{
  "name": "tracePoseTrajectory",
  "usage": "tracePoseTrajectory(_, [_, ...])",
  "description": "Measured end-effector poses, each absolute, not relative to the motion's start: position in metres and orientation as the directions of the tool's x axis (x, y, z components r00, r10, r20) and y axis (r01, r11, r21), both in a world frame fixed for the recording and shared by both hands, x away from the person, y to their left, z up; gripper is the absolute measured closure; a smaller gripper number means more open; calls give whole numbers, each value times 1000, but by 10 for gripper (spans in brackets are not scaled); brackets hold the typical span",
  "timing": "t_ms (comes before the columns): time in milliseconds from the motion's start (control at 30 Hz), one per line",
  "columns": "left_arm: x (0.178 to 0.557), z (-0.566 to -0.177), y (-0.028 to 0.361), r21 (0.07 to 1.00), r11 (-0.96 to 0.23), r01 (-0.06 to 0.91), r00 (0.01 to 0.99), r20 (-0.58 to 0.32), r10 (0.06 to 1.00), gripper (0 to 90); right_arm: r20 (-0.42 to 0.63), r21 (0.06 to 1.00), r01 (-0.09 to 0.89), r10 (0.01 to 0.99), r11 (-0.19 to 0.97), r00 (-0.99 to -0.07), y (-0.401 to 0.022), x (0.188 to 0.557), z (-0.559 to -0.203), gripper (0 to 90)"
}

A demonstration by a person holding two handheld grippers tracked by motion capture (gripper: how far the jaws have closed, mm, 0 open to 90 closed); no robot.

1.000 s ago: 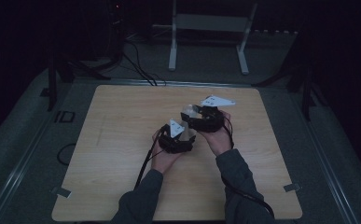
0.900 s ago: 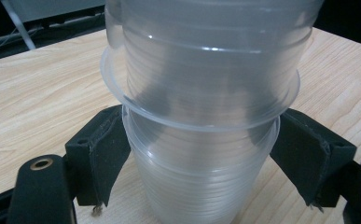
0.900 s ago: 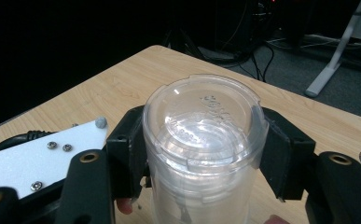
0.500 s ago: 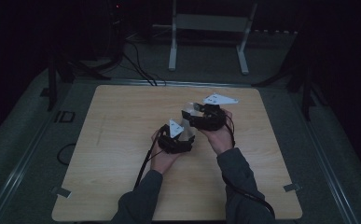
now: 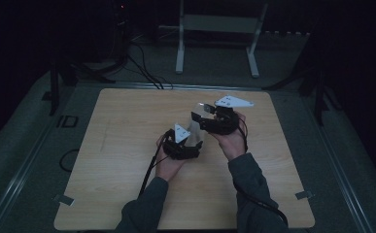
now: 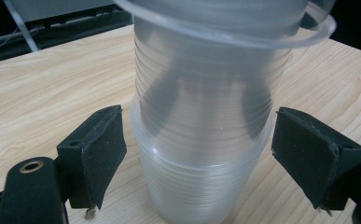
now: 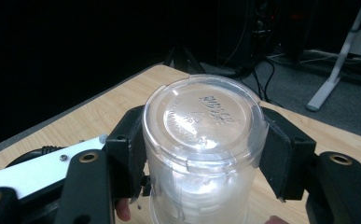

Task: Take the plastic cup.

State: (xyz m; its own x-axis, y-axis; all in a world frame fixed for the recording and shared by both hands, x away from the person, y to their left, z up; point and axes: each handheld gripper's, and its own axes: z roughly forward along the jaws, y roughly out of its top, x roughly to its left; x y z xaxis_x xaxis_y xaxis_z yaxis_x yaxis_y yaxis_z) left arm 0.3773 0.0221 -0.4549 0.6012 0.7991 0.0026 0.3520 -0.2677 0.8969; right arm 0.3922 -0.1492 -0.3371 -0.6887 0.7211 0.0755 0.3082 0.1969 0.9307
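Near the middle of the table [image 5: 127, 145], just ahead of the person's hands: clear cups [image 5: 195, 130], nested one in another and held up between the two tools. Right tongs [image 7: 204, 154] clamped on the cups, pads [image 7: 131, 149] pressed to the wall on both sides, flat base turned toward that camera. Left tongs [image 6: 199, 149] apart, jaws just been opening; cups standing between them, with a plain gap from each pad [image 6: 106, 149] to the ribbed plastic. Seen from the left gripper view, one cup seated partway into the other, rim of the outer one visible around it. Seen from above, left tongs [image 5: 188, 141] low and near, right tongs [image 5: 204, 117] higher and farther out, cups bridging the two. Judged stage: handover or pulling-apart about midway. Done, by the look of it: release by the left side, weight taken by the right. Left to do, likely: drawing the cups apart or carrying them off, then setting down on the wood. Cannot tell whether the nested pair is jammed tight or loose.
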Motion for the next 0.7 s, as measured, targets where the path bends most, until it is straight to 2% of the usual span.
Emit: tracePoseTrajectory(700, [370,-449,27,896,-256,362,593,-9,805,204,109,951,281,717,126,-689,-159,387,-316,395])
